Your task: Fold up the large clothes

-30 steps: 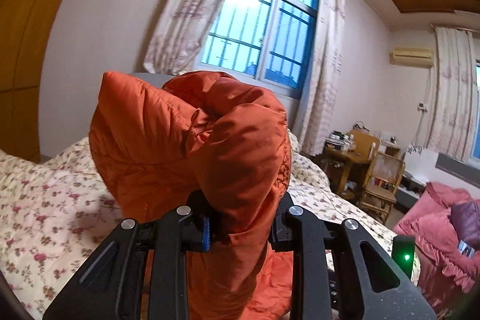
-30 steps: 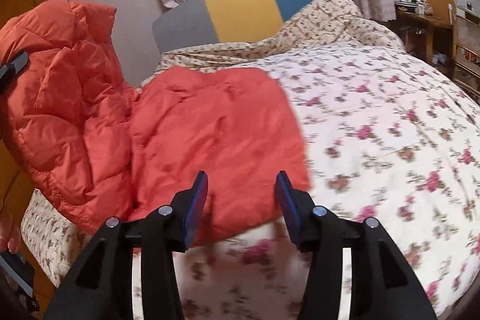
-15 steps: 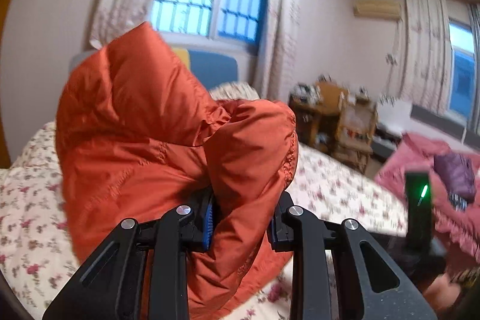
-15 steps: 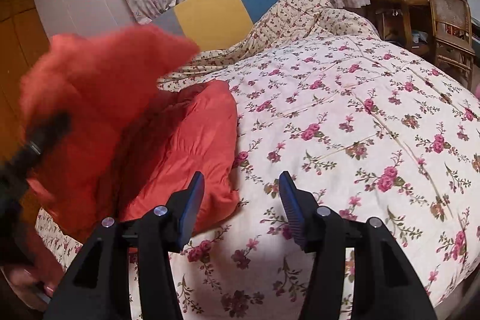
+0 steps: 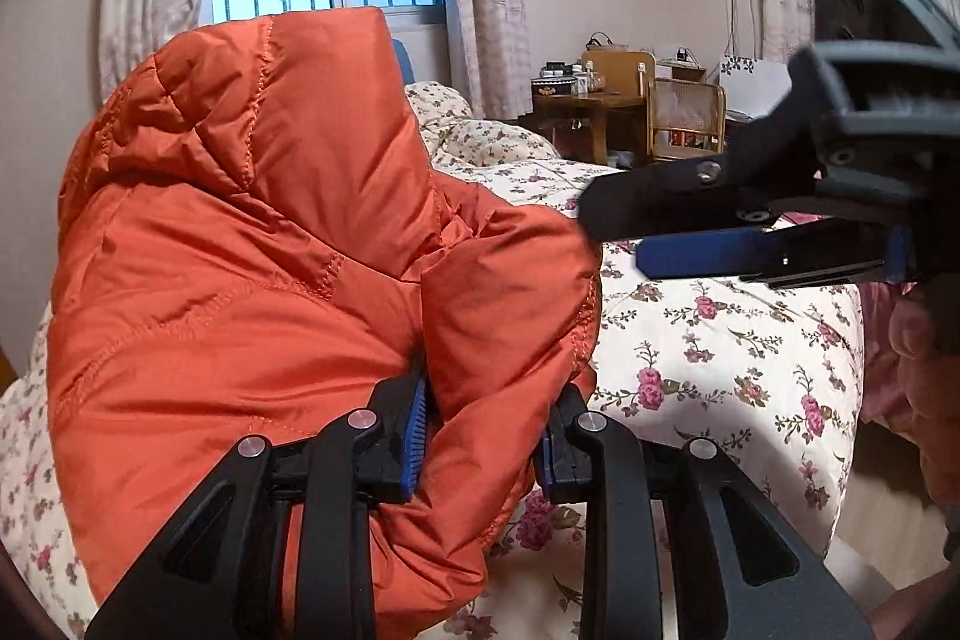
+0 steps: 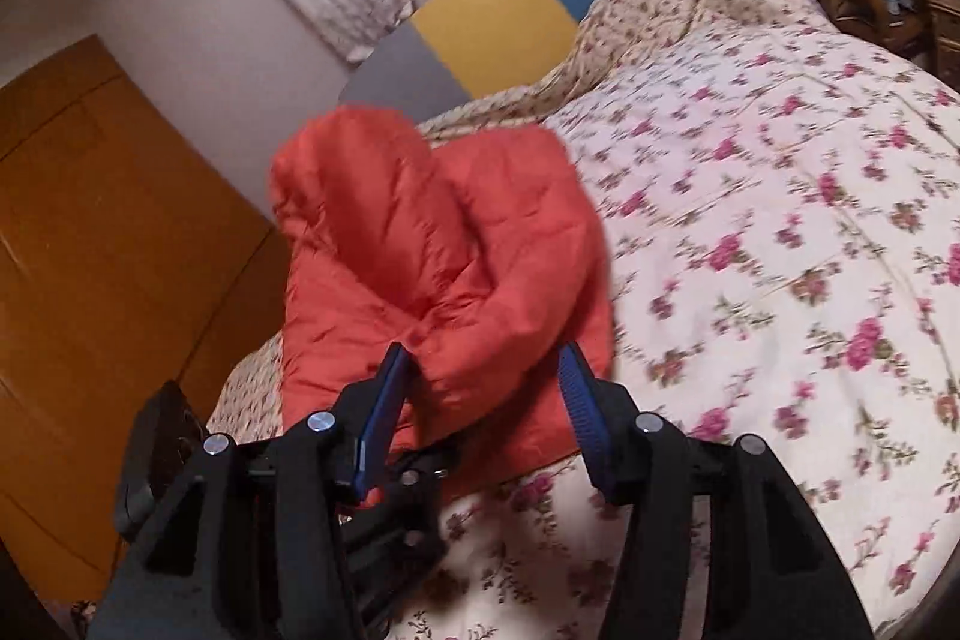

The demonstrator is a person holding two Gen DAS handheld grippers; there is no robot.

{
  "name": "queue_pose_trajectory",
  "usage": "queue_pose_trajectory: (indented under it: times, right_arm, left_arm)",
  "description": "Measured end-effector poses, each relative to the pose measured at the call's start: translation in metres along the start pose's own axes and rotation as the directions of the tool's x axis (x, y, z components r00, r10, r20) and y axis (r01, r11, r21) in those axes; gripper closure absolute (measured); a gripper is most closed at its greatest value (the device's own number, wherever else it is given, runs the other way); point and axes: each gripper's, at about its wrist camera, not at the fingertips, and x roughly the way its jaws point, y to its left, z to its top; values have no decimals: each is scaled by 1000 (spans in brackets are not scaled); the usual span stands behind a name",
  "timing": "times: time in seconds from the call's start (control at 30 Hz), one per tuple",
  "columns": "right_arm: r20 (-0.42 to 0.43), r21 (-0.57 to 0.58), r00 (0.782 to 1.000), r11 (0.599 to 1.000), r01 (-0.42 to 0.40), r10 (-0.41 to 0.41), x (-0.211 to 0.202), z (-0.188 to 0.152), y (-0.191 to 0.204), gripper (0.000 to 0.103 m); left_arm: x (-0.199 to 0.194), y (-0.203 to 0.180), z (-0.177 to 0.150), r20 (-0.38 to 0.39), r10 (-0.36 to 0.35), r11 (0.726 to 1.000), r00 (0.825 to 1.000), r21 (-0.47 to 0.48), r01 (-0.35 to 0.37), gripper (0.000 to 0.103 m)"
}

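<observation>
An orange puffer jacket (image 5: 252,244) hangs bunched over the floral bed quilt (image 5: 720,340). My left gripper (image 5: 483,424) is shut on a thick fold of it, blue pads pressing from both sides. In the left wrist view my right gripper (image 5: 618,241) reaches in from the right, its tips just beside the jacket's rounded edge, with quilt showing through the gap. In the right wrist view the right gripper (image 6: 483,358) stands open, the jacket (image 6: 432,244) bulging just ahead of its fingertips. The pads are not pressing on it. The left gripper's black frame (image 6: 414,514) sits below it.
The quilt (image 6: 780,220) covers a wide bed with a grey, yellow and blue headboard (image 6: 498,16). A wooden wardrobe (image 6: 90,280) stands at the bed's left. A desk (image 5: 594,106) and chair (image 5: 684,118) are beyond the bed. A hand (image 5: 924,370) holds the right gripper.
The left gripper has swung down and toward the right gripper, carrying the jacket bundle. The right gripper has tilted and now faces the bundle, and it has come into the left wrist view.
</observation>
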Motion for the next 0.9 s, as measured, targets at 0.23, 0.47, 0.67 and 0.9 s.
queue_pose_trajectory:
  times: [0.23, 0.47, 0.67, 0.9]
  right_arm:
    - [-60, -61, 992, 992, 107, -111, 26, -3, 7, 96]
    - [-136, 50, 979, 986, 161, -153, 46, -24, -39, 98]
    - [-130, 39, 979, 986, 165, -158, 47, -30, -46, 97]
    - [-75, 64, 988, 988, 137, -132, 31, -23, -47, 77]
  left_arm:
    - [-13, 1, -2, 6, -61, 998, 998, 12, 60, 51]
    - [-70, 23, -20, 88, -61, 994, 994, -80, 69, 33]
    - [-87, 120, -14, 111, 227, 915, 967, -363, -173, 33]
    - [-51, 190, -6, 22, 292, 796, 956, -560, -231, 36]
